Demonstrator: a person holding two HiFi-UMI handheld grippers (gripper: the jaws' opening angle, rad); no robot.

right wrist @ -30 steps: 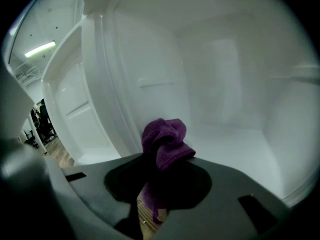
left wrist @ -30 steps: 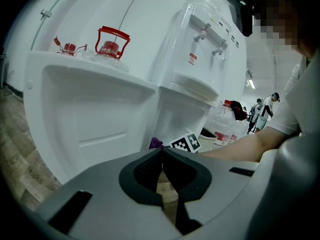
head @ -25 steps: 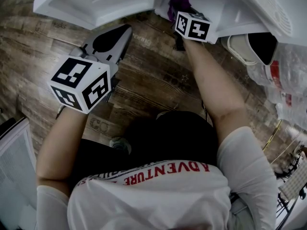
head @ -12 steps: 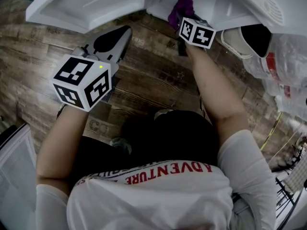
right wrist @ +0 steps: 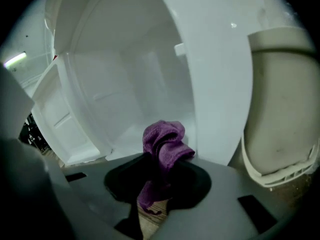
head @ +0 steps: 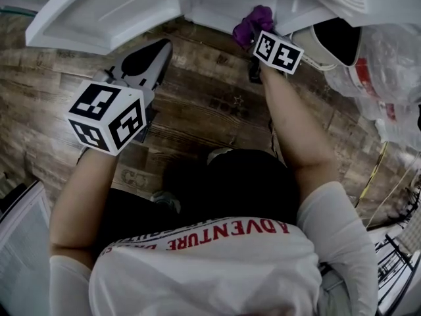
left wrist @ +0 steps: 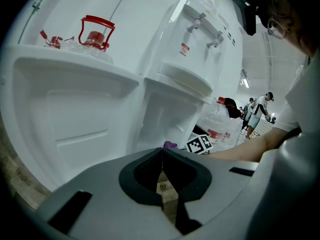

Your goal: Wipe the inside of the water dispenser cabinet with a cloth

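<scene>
Two hand-held tongs are at the foot of a white water dispenser, seen from above as we crouch over a wooden floor.

At the left, our left tongs hang over the floor just short of the open cabinet door. Their tips are pressed together with nothing between them. We judge this hand to be idle, held out of the way while the other does the work. The door swings out to the left, which leaves the cabinet open to reach.

In the middle, the cabinet's white walls and base look bare.

Right of centre, at the cabinet's lower front edge, our right tongs pinch a purple cloth. The bunched end stands up past the tips and a tail hangs down behind them. Held this way, the soft wad leads and the hard tips need not scrape the plastic. The cloth sits at the threshold, near the right inner wall, but we cannot tell whether it touches any surface. To us the wiping seems to be at the front edge of the cabinet, with the deeper walls yet to reach.

Further right, just beside the dispenser's outer wall, is a beige bin. It is close enough that a wide swing of the forearm might bump it.
</scene>
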